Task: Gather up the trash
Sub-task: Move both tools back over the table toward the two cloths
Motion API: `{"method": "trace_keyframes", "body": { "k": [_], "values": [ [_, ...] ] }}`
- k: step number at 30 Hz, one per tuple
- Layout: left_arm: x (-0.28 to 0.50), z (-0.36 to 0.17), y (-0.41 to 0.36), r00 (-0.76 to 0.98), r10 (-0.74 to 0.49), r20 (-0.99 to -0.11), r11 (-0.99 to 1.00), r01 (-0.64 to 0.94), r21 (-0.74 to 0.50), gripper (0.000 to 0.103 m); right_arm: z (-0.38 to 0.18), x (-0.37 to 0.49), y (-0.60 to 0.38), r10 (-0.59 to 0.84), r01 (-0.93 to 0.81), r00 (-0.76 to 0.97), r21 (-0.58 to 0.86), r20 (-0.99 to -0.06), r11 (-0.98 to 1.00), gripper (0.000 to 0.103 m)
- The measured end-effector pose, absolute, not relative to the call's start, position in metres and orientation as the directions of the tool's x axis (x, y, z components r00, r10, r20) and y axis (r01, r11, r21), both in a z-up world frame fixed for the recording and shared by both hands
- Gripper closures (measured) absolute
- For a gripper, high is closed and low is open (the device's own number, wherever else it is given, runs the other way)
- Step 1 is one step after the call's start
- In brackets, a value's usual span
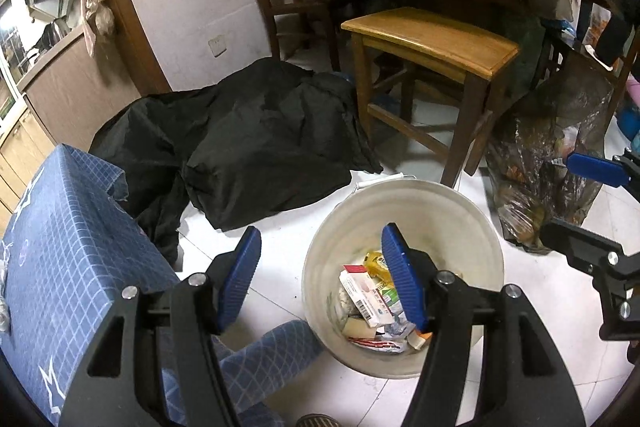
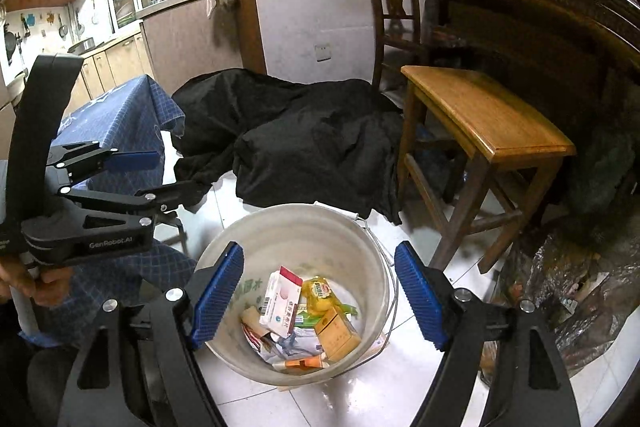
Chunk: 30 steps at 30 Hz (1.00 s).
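Left gripper (image 1: 320, 277), left wrist view: black frame, ribbed blue pads, jaws parted about halfway with nothing between them; it hangs over the near left rim of the bucket, one pad (image 1: 402, 287) above the trash, the other above bare tile, a pose that fits a drop into the bucket rather than a pick. Bucket (image 1: 440, 203): round, off-white, smooth plastic, thin wire handle lying at its far rim, standing on glossy white floor tiles. Trash (image 1: 370, 307): flat printed cartons, a yellow wrapper, crumpled paper, all lying loose in the bottom of the bucket. Black cloth (image 1: 248, 143): matte, creased, heaped on the floor far left of the bucket. Wooden stool (image 1: 432, 43): pale varnished seat, darker legs, beyond the bucket. Blue checked fabric (image 1: 68, 239), near left, draped. Plastic bag (image 1: 548, 171): translucent, crinkled, stuffed, to the right. Right gripper (image 1: 576, 199) enters at the right edge, empty. Right wrist view: right gripper (image 2: 320, 291), same make, jaws wide apart and empty, straddling the bucket (image 2: 288, 223) mouth directly above the trash (image 2: 300, 319); red-and-white carton, yellow wrapper and tan box lie uppermost. Left gripper (image 2: 176, 177) at far left, gripped by a hand (image 2: 24, 279), jaws parted, holding nothing. Wooden stool (image 2: 480, 107) far right; black cloth (image 2: 312, 135) beyond the bucket.
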State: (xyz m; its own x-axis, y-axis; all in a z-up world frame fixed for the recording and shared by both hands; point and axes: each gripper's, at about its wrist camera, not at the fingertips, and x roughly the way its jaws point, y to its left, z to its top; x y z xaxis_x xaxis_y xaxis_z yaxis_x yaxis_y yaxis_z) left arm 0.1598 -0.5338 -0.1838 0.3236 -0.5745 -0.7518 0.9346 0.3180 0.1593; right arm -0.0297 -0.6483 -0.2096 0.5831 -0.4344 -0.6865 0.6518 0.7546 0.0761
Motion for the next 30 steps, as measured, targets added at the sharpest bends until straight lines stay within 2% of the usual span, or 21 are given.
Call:
{"method": "trace_keyframes", "body": {
  "k": [10,18,30],
  "values": [
    [0.17,-0.151,-0.493,0.347,-0.617,-0.707,0.353,0.924,0.146,0.043,-0.183,-0.01,-0.626,-0.437,0.606,0.625,0.049,-0.647,0.794,0.025],
    [0.208,-0.115,-0.421,0.417,-0.63,-0.655,0.45,0.884,0.129,0.042,-0.149,0.028,-0.591,-0.398,0.524,0.697,0.045,-0.596,0.851,0.025],
    [0.284,-0.106,-0.293,0.568,-0.491,-0.661,0.662,0.736,0.141,0.038,-0.114,0.146,-0.497,-0.211,0.276,0.791,0.026,-0.574,0.961,0.025]
  ]
}}
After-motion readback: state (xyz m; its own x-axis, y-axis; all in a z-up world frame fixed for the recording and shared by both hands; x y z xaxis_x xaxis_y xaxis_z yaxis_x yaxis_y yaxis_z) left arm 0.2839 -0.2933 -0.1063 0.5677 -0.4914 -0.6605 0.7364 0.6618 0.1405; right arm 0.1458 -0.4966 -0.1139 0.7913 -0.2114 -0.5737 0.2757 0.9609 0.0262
